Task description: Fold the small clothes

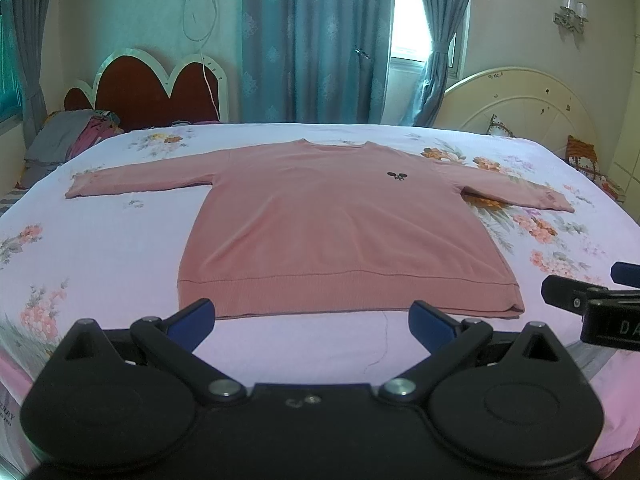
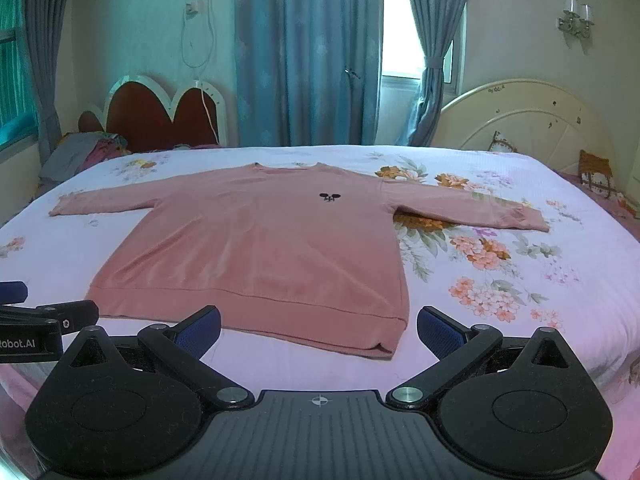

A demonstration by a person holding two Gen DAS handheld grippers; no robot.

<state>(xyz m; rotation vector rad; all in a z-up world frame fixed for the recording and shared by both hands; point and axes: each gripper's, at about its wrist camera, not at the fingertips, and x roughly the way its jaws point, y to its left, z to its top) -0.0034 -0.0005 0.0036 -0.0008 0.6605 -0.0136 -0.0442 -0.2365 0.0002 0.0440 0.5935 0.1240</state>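
nearest us, our left gripper and right gripper both hang spread wide and holding nothing, just short of the hem at six o'clock. beyond them the pink sweater lies flat and face up on the floral bedsheet, sleeves out toward nine and three o'clock, neckline at twelve. further off stand the teal curtains. we judge no fold has begun: this is the approach. next we likely need a pinch on each hem corner or a sleeve cuff, catching both layers without dragging the sheet.
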